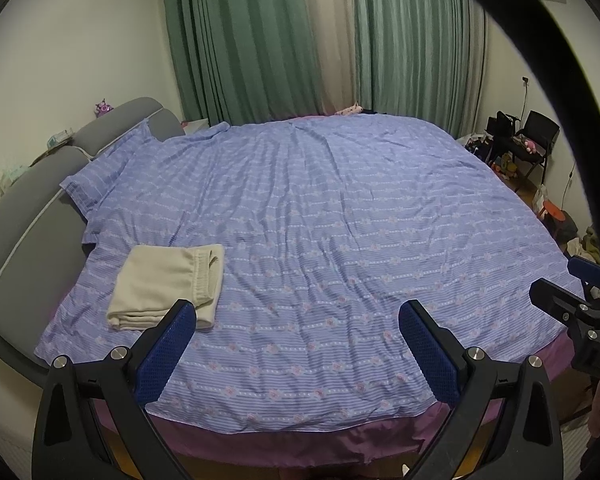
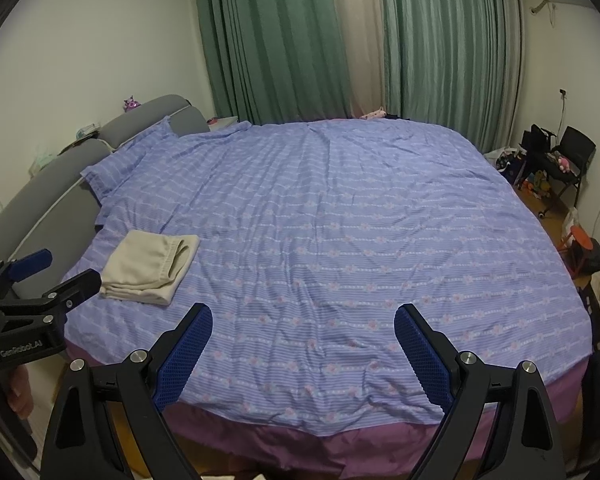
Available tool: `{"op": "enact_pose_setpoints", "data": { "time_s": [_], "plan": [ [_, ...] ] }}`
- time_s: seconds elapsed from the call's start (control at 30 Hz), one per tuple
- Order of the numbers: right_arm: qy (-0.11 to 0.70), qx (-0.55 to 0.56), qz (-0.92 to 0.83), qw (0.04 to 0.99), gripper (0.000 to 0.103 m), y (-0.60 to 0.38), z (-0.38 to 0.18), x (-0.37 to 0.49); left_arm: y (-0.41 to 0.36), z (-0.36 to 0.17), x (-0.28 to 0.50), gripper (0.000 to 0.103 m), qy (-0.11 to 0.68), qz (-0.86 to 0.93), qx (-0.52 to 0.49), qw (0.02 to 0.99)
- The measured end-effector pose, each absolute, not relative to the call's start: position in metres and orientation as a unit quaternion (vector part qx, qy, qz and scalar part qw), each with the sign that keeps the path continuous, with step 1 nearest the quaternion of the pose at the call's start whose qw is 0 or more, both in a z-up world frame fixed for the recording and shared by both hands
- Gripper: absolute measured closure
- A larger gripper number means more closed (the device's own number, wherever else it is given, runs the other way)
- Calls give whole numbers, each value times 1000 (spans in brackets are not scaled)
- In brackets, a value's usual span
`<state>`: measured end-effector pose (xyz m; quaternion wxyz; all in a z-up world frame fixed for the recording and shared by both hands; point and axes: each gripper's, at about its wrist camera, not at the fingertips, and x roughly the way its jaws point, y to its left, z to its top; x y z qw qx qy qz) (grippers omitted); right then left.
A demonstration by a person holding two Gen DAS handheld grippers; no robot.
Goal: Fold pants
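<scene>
Cream pants (image 1: 168, 284) lie folded in a flat rectangle on the left side of the bed, waistband turned to the right; they also show in the right wrist view (image 2: 150, 266). My left gripper (image 1: 296, 316) is open and empty, held above the bed's near edge, its left finger just in front of the pants. My right gripper (image 2: 304, 320) is open and empty over the near middle of the bed, to the right of the pants. Each gripper shows at the edge of the other's view: the right gripper (image 1: 568, 280) and the left gripper (image 2: 60, 268).
A purple-blue striped duvet (image 1: 320, 240) covers the bed over a purple sheet (image 1: 300, 444). A grey headboard (image 1: 28, 208) runs along the left. Green curtains (image 1: 236, 40) hang behind. A black chair (image 2: 568, 164) and floor clutter stand at the right.
</scene>
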<state>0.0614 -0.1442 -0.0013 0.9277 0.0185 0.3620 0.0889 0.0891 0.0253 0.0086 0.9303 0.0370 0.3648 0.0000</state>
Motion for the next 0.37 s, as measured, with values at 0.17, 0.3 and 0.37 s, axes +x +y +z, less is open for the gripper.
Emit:
{"op": "enact_pose_setpoints", "data": {
  "time_s": [0.17,0.3,0.37],
  "plan": [
    [363,18,86,928,10,-143,-1,62,26,8,90,0,366,0,36,930],
    [363,18,86,928,10,-143,-1,62,26,6,91,0,370,-1,33,928],
    [363,18,87,927,10,-142,-2,62,26,5,92,0,372,-2,33,928]
  ]
}}
